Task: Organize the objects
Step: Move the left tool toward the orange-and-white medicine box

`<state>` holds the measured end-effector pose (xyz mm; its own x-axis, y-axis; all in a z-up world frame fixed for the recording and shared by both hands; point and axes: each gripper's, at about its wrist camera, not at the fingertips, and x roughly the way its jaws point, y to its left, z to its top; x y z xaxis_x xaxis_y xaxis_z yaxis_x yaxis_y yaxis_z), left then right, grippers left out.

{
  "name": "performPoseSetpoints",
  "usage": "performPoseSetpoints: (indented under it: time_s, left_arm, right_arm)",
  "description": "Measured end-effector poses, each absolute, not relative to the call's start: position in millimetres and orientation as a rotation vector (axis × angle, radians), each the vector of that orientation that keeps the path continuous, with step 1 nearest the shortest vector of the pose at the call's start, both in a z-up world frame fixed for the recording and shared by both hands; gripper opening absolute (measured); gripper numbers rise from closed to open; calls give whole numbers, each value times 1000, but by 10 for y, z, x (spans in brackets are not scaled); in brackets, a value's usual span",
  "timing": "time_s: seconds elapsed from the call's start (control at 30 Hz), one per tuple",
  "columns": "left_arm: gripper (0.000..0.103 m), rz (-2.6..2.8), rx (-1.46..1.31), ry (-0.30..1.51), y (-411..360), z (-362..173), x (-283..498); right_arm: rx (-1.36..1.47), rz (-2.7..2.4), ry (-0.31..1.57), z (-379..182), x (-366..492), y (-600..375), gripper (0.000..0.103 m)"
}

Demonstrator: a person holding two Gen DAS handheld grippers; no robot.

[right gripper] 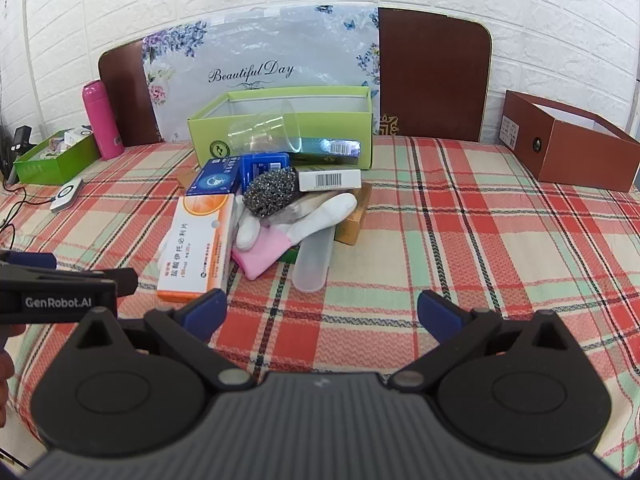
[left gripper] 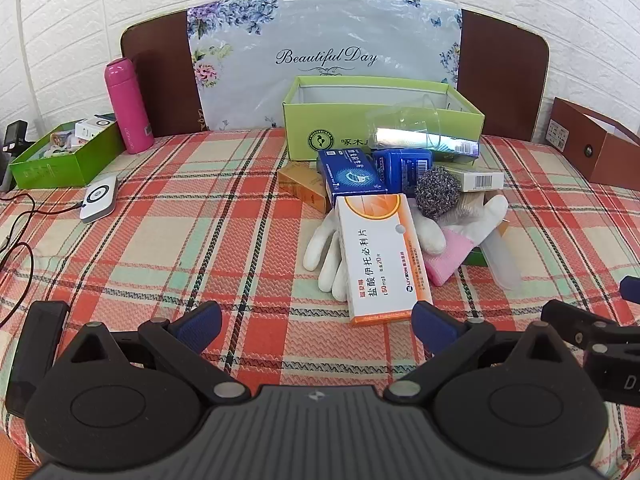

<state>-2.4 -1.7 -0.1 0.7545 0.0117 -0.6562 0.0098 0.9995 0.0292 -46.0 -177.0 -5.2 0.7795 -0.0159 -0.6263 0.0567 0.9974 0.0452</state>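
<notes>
A pile of objects lies on the plaid cloth in front of a green open box (left gripper: 320,120) (right gripper: 224,128). On top is an orange and white medicine box (left gripper: 380,252) (right gripper: 198,244), with white gloves (left gripper: 324,248) (right gripper: 320,212), a steel scourer (left gripper: 436,192) (right gripper: 270,192), blue boxes (left gripper: 352,176) (right gripper: 218,178), a pink cloth (left gripper: 448,256) (right gripper: 260,256), a clear cup (left gripper: 408,124) (right gripper: 264,128) and a translucent case (right gripper: 314,264). My left gripper (left gripper: 318,318) is open, just short of the medicine box. My right gripper (right gripper: 322,312) is open, near the case. Both are empty.
A small green box (left gripper: 60,160) with items, a pink bottle (left gripper: 128,104) and a white device (left gripper: 98,198) with cables lie at the left. A brown open box (right gripper: 568,148) stands at the right. A floral board (left gripper: 320,52) leans on the brick wall.
</notes>
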Motion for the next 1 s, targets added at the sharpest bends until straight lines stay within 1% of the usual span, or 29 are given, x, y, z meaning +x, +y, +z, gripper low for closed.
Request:
performPoseSetpoints:
  time_s: [1.0]
  left_arm:
    - [103,-27,25,752,-35,-68,61]
  right_arm:
    - [83,-40,715,-157,-389,-1773,103]
